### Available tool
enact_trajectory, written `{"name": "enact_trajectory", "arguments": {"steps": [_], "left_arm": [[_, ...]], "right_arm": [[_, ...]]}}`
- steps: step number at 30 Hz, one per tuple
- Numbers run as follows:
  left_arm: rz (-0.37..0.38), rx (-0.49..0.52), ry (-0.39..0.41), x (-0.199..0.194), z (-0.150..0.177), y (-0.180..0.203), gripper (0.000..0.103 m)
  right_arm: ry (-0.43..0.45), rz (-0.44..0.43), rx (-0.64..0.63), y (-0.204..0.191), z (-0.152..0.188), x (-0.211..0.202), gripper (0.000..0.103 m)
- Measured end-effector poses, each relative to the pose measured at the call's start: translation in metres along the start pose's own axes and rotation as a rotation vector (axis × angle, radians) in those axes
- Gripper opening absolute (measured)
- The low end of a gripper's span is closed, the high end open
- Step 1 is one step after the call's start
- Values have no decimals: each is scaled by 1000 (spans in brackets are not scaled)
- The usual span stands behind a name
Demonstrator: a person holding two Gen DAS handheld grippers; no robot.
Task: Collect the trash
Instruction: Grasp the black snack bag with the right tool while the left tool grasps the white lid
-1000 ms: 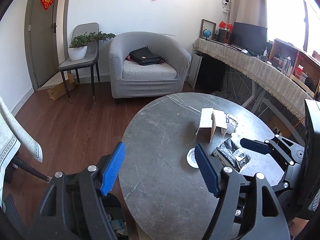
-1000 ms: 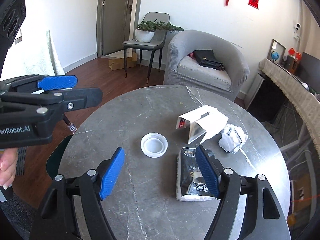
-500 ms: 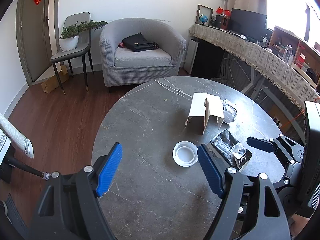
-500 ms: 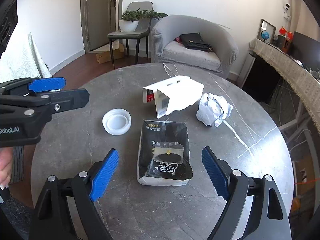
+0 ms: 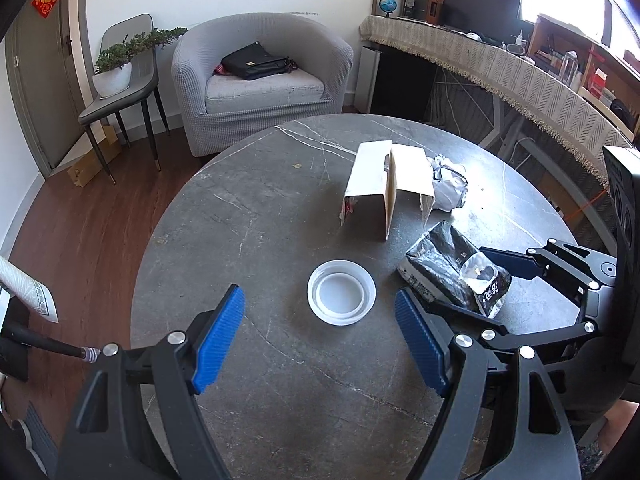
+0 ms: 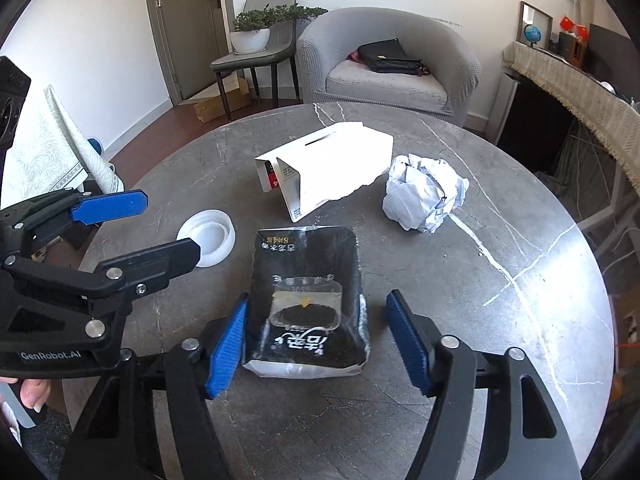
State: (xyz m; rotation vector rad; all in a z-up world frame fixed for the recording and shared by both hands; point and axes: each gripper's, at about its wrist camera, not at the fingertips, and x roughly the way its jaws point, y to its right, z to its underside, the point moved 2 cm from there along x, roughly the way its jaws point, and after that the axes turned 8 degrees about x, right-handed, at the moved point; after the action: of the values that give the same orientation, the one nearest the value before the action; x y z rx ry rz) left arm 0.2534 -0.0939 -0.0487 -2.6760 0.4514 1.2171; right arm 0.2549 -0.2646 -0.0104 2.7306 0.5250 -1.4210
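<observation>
On the round grey table [image 6: 500, 320] | right gripper [image 6: 316, 336] spread wide around the black tissue pack [image 6: 306, 300] | left gripper [image 5: 320, 332] gaping before the white lid [image 5: 341, 292] | torn white box [image 6: 332, 164], crumpled paper ball [image 6: 424, 194] behind

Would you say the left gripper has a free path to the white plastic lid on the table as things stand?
Probably yes. The left gripper is open, and the white lid lies flat just ahead between its fingers, with only bare table around it.

bare tabletop [image 6: 500, 340] lies open at the right gripper's [image 6: 318, 338] 3 o'clock — black wrapper [image 6: 306, 292] fills its gap, torn box [image 6: 332, 168] and crumpled paper [image 6: 424, 192] block 12 to 1 o'clock
</observation>
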Motion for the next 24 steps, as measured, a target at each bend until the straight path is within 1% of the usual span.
{"name": "enact_trajectory", "arguments": {"steps": [2, 4, 10, 17, 20, 24], "left_arm": [[1, -7, -3, 2, -1, 0, 80], [8, -18, -9, 5, -2, 1, 79], [4, -23, -23, 14, -5, 6, 75], [-35, -15, -54, 23, -7, 10, 69], [-49, -17, -69, 27, -6, 10, 65], [-73, -5, -70, 28, -7, 11, 63]], "right_arm": [[-1, 0, -8, 2, 1, -1, 56], [-3, 2, -6, 6, 1, -3, 53], [19, 8, 28, 25, 3, -15, 52], [51, -9, 78, 42, 1, -31, 52], [58, -20, 85, 43, 0, -35, 52], [56, -36, 92, 42, 0, -35, 52]]}}
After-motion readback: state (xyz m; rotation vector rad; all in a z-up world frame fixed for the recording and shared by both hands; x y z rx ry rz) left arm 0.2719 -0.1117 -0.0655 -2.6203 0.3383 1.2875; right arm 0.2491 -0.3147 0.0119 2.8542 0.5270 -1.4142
